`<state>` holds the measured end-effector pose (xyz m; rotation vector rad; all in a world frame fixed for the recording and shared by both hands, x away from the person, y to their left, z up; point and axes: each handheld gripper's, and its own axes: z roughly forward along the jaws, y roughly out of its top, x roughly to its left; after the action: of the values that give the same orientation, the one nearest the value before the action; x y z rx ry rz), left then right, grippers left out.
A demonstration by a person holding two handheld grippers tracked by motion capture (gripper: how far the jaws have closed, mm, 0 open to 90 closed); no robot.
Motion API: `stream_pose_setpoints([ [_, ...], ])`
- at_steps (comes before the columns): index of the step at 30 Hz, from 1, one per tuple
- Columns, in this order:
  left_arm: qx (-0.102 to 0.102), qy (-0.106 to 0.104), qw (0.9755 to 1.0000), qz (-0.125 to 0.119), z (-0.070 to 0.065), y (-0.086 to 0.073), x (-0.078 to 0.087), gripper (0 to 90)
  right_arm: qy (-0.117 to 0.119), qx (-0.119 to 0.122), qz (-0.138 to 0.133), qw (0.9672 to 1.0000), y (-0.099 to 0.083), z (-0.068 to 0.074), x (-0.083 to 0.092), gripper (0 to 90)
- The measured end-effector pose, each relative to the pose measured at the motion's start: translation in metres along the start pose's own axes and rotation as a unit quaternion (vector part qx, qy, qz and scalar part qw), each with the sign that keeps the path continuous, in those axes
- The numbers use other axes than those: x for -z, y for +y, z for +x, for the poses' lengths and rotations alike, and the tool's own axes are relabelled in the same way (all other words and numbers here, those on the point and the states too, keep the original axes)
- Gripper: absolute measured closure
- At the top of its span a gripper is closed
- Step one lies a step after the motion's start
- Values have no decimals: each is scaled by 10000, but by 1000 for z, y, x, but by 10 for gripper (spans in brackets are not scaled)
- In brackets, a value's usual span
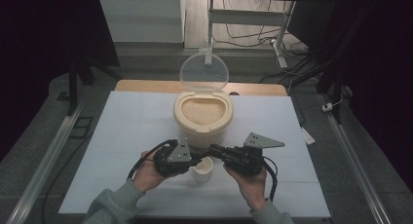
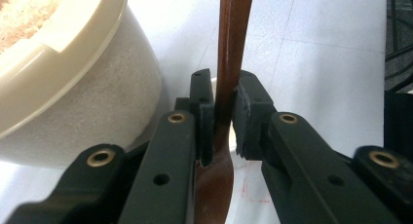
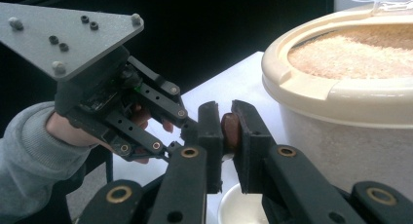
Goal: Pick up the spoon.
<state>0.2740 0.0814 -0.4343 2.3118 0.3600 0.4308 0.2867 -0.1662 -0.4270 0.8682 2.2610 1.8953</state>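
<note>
The dark brown wooden spoon handle (image 2: 233, 48) looks smooth and polished. The cream plastic rice container (image 3: 341, 97) has a glossy rim and frosted, matt wall; its clear plastic lid (image 1: 204, 70) shines. The small white cup (image 1: 203, 169) looks glazed, the white bench (image 1: 126, 131) matt.

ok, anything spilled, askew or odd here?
Nothing spilled. One oddity: both grippers clamp the same brown wooden spoon above the small white cup: left gripper mid-handle, right gripper on its end.
</note>
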Motion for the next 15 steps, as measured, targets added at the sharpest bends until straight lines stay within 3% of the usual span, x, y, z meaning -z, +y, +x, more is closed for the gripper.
stream_pose_setpoints([
  [9, 27, -35, 9999, -98, 1, 0, 2, 786, 6, 104, -61, 9999, 0, 2, 0, 830],
  [12, 151, 23, 9997, -213, 1, 0, 4, 768, 2, 147, -151, 9998, 2, 3, 2, 831],
  [13, 190, 61, 9995, -239, 2, 0, 4, 755, 2, 157, -176, 9997, 3, 3, 3, 831],
  [15, 280, 159, 9991, -267, 3, -1, 6, 603, 36, 150, -288, 9995, 5, 2, 5, 831],
])
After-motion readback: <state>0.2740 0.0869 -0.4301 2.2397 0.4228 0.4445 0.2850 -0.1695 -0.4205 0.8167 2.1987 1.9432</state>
